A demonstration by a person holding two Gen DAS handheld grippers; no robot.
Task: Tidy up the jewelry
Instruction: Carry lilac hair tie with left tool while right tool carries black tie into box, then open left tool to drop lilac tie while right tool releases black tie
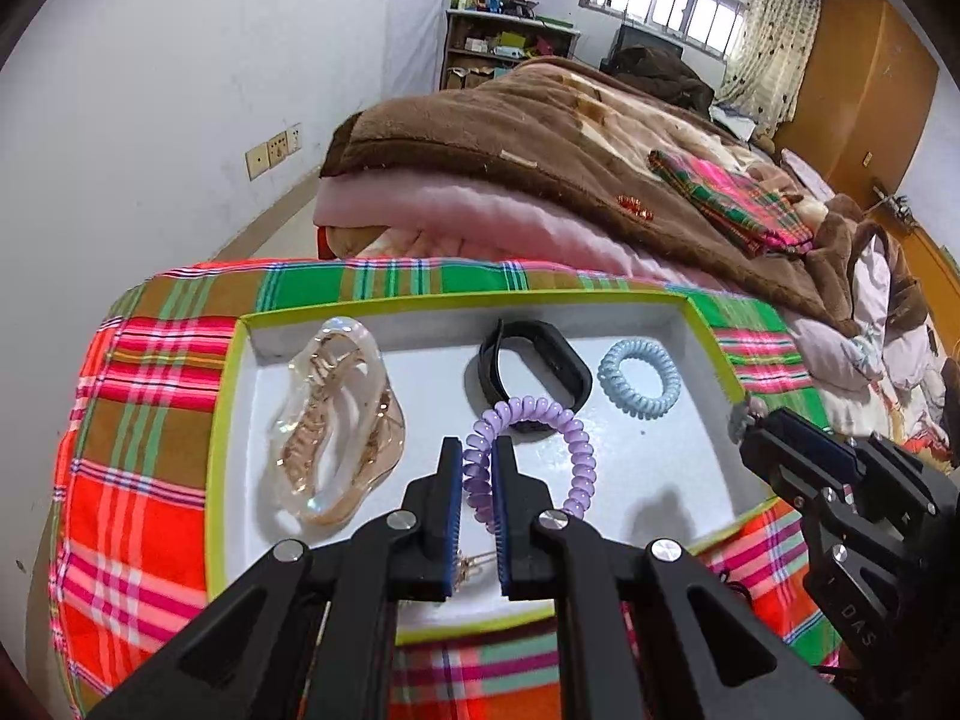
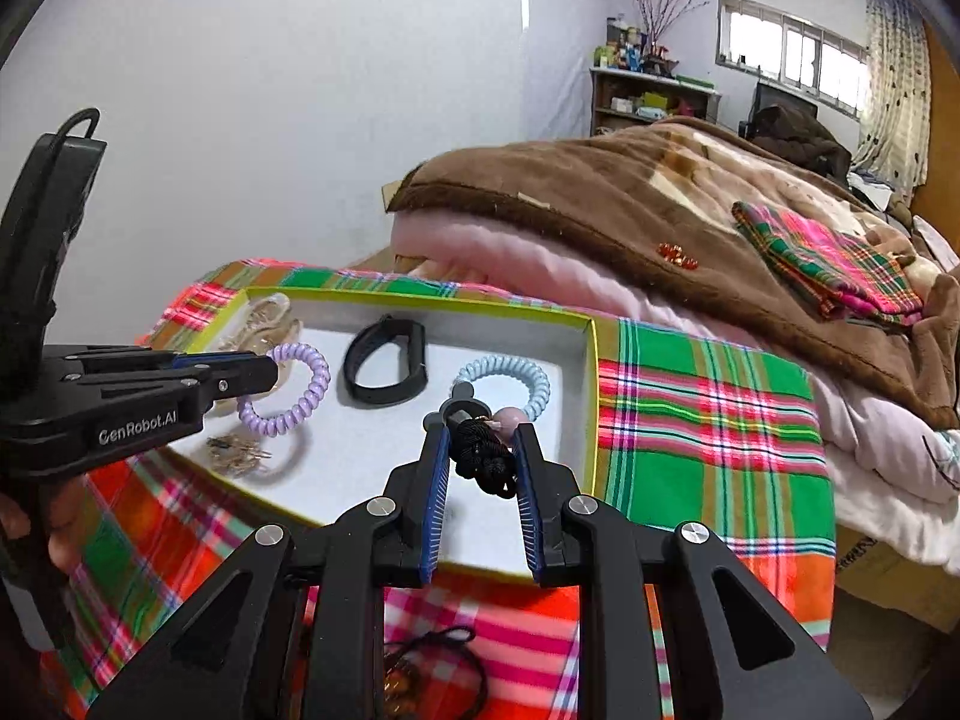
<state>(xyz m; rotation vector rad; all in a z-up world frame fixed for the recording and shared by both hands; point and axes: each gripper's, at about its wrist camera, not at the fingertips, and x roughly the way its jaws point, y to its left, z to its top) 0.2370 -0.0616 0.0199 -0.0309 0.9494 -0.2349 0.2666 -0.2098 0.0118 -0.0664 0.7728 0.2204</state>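
Note:
A shallow white tray (image 1: pixel 630 468) with a yellow-green rim (image 2: pixel 591 396) lies on a plaid cloth. My left gripper (image 1: pixel 478 450) is shut on a purple spiral hair tie (image 1: pixel 564 438) above the tray; it also shows in the right wrist view (image 2: pixel 300 396). My right gripper (image 2: pixel 478 438) is shut on a black knotted cord piece (image 2: pixel 483 456) with a pink bead, at the tray's right part. In the tray lie a clear hair claw (image 1: pixel 336 420), a black wristband (image 1: pixel 534 366) and a blue spiral hair tie (image 1: pixel 639 378).
A gold-coloured trinket (image 2: pixel 237 453) lies in the tray's near corner. A dark cord necklace (image 2: pixel 432 660) lies on the plaid cloth (image 2: pixel 708 420) below my right gripper. A bed with brown blanket (image 1: pixel 570 138) rises right behind the tray. A white wall is to the left.

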